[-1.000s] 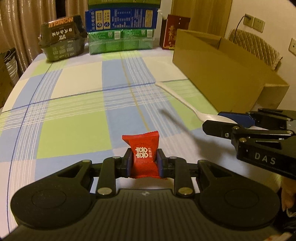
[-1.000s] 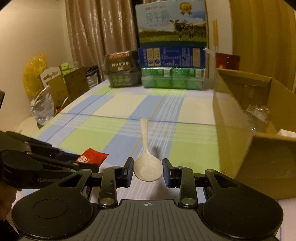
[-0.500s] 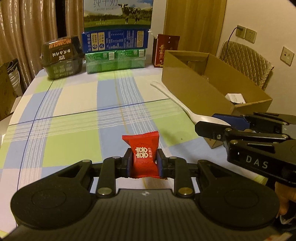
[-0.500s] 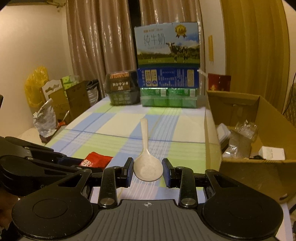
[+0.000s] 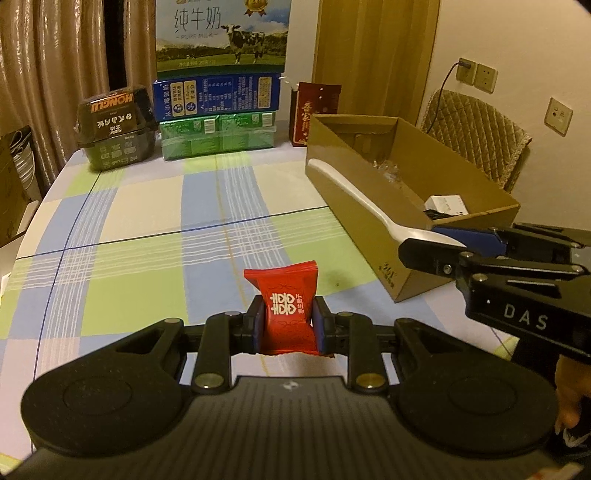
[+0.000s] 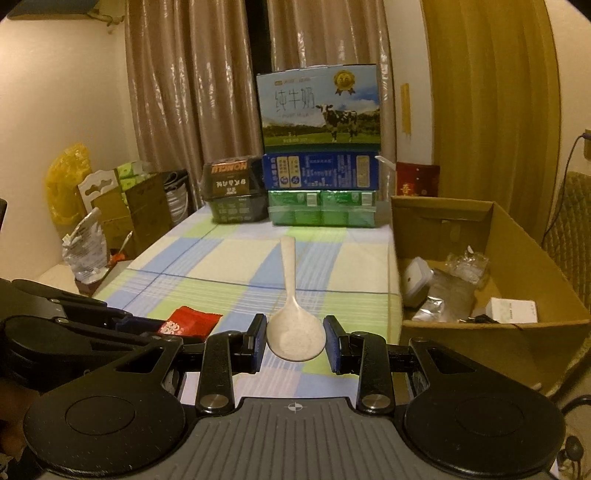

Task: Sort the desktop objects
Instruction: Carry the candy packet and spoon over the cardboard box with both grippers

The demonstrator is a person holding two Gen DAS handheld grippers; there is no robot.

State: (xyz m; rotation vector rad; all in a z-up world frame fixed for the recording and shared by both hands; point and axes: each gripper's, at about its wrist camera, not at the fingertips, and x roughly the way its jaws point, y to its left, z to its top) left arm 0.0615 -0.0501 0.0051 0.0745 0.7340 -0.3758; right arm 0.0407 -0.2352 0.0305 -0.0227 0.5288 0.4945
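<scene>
1. The left gripper (image 5: 287, 325) is clamped on a red candy packet (image 5: 286, 308), its two blue-padded fingers pressing the packet's sides so that it stands upright between them, above the checked tablecloth (image 5: 147, 236).
2. The right gripper (image 6: 295, 343) holds a pale plastic spoon (image 6: 293, 325) by its bowl; the bowl sits between the finger pads and the handle points straight ahead, away from the camera.
3. In the left wrist view the right gripper (image 5: 454, 240) comes in from the right, with the spoon (image 5: 369, 206) raised in front of the near wall of the cardboard box (image 5: 354, 181).
4. The open cardboard box (image 6: 491, 332) stands on the table's right side and contains a small white carton (image 6: 511, 310), clear wrappers (image 6: 465, 266) and a silver pouch (image 6: 428, 308).
5. At the far end of the table a milk carton (image 5: 221, 35) tops a blue box (image 5: 218, 96) and a green pack (image 5: 218, 136); a dark package (image 5: 116, 127) is just to their left, a red bag (image 5: 317, 112) to their right.
6. A quilted chair (image 5: 476, 136) stands behind the box.
</scene>
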